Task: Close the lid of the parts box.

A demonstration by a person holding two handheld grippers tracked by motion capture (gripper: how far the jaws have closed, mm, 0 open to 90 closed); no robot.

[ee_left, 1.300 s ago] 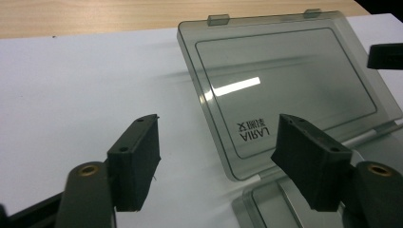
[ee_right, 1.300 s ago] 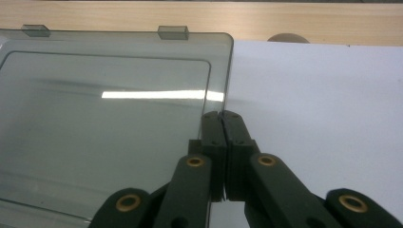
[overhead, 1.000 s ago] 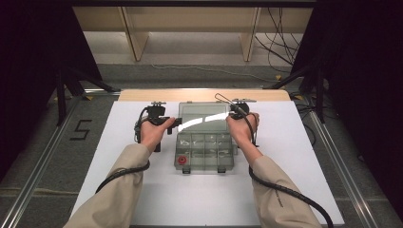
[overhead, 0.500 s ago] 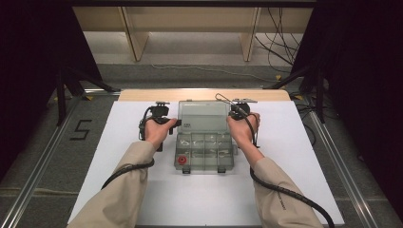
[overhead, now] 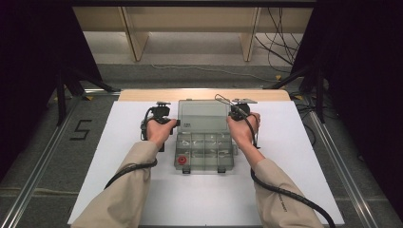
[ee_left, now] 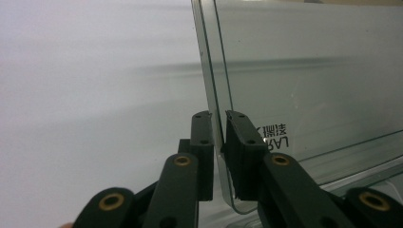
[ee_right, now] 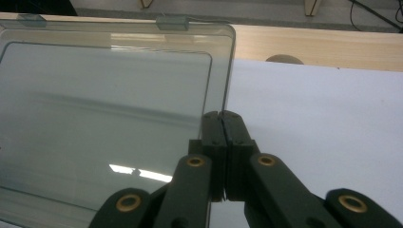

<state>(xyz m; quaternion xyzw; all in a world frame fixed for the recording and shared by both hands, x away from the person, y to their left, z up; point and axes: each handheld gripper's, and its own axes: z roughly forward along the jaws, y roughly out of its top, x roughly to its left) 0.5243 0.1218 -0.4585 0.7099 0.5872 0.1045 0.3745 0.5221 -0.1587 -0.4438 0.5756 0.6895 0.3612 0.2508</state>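
Observation:
A clear plastic organizer box (overhead: pixel 204 153) sits mid-table with a red piece (overhead: pixel 182 160) in its front left compartment. Its lid (overhead: pixel 203 114) is swung open to the far side. My left gripper (overhead: pixel 175 124) is at the lid's left edge. In the left gripper view its jaws (ee_left: pixel 217 118) have just been closing and now pinch that edge of the lid (ee_left: pixel 309 71). My right gripper (overhead: pixel 233 117) is shut on the lid's right edge, and in the right gripper view the jaws (ee_right: pixel 221 116) meet on the rim of the lid (ee_right: pixel 104 95).
The box stands on a white table sheet (overhead: pixel 304 156) with a wooden strip (overhead: pixel 142 95) along the far edge. Cables trail from both grippers over the sleeves. A floor mark "5" (overhead: pixel 81 129) lies to the left. Wooden shelf legs (overhead: pixel 135 38) stand beyond the table.
The lid, part-raised and glaring white a second ago, has tilted back and lost its glare. Both hands have stayed at its side edges.

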